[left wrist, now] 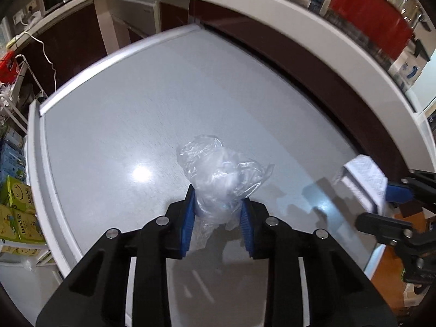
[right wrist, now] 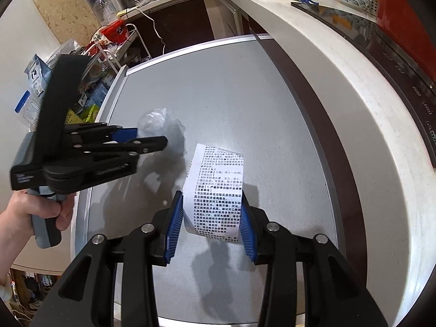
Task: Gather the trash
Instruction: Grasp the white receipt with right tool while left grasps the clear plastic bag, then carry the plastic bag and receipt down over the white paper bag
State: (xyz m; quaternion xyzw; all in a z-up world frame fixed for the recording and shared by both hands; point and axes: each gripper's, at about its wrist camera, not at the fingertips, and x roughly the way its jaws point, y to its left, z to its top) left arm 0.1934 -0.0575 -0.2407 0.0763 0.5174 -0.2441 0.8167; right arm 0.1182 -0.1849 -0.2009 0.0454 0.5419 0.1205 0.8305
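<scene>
Your left gripper (left wrist: 218,212): pads clamped on crumpled plastic bag (left wrist: 220,174), bag bulging toward 12 o'clock, lifted off grey tabletop (left wrist: 122,103) (contact underneath unclear). Your right gripper (right wrist: 211,218): pads pinching printed paper slip (right wrist: 216,188), long axis running 12 to 6. No bin visible; judge carry-off next, both hands loaded.

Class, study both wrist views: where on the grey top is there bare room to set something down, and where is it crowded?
The grey top is bare from the white rim to the dark cabinet front. Crowded: the near middle, where the left gripper holds the plastic wrap and the right gripper the printed leaflet; also the shelf of boxes.
</scene>
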